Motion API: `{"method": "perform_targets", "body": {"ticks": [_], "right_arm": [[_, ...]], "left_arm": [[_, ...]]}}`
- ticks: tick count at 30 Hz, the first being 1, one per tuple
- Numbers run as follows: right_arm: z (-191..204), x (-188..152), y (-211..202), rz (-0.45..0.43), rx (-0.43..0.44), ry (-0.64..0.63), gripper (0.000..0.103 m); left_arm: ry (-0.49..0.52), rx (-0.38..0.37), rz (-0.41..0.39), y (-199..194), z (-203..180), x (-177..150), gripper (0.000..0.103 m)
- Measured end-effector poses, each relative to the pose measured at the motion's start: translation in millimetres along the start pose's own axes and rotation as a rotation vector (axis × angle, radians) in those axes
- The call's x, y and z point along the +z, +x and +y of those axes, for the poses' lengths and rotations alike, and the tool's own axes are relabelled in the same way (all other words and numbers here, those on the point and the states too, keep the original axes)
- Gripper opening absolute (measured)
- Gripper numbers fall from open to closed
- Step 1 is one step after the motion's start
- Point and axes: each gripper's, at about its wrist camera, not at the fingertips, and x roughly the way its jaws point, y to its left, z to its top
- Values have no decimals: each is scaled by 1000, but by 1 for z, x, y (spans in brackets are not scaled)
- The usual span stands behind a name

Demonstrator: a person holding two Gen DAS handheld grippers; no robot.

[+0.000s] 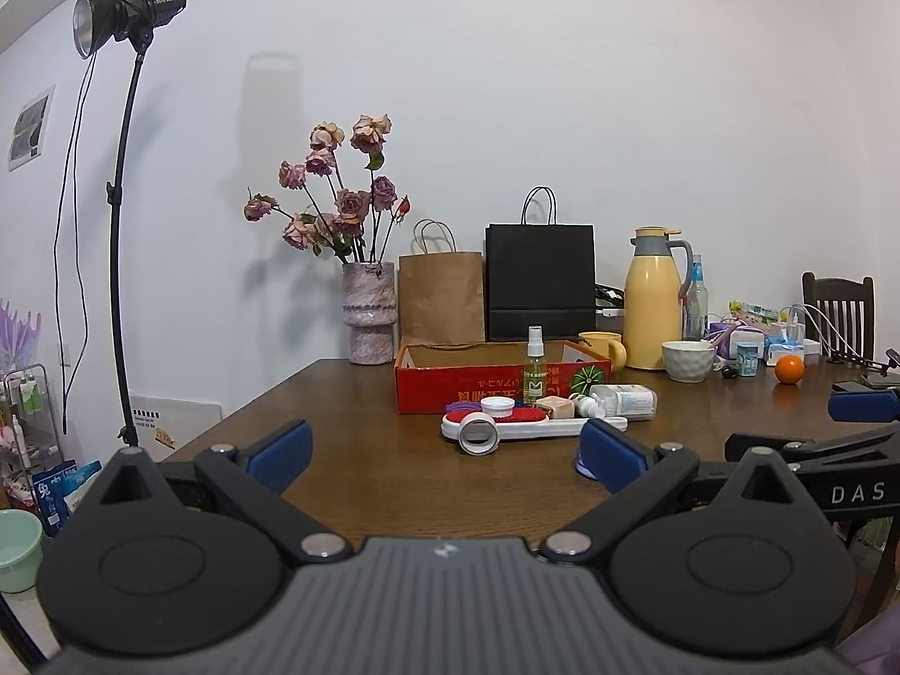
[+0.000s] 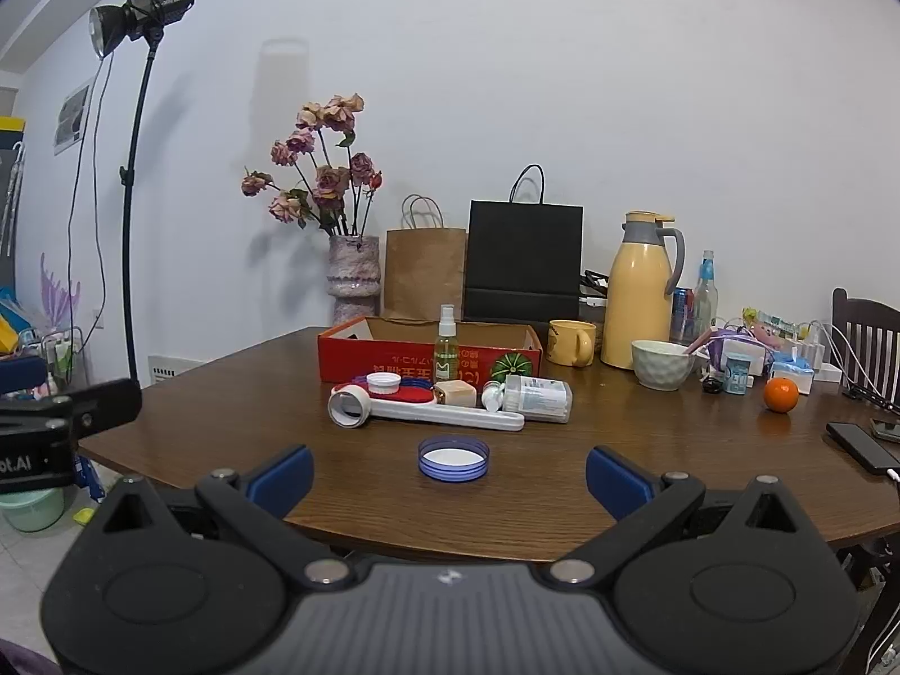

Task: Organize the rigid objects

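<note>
Wooden table [image 2: 647, 450] w/ white wall behind. Red box [image 2: 394, 357] mid-frame, spray bottle [image 2: 446, 346] upright just in front. White tool [image 2: 427, 410], pill bottle [image 2: 534, 398] lying beside. Blue lid [image 2: 453, 458] alone, lower centre, betw. right gripper [image 2: 450, 475] jaws: wide, empty. Left gripper [image 1: 444, 453] jaws wide, empty.
</note>
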Motion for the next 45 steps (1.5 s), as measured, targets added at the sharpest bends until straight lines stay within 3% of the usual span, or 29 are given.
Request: {"method": "perform_targets", "body": {"ticks": [45], "right_arm": [[-8, 0, -3, -19, -37, 8, 103]], "left_arm": [[1, -10, 10, 4, -2, -2, 103]]}}
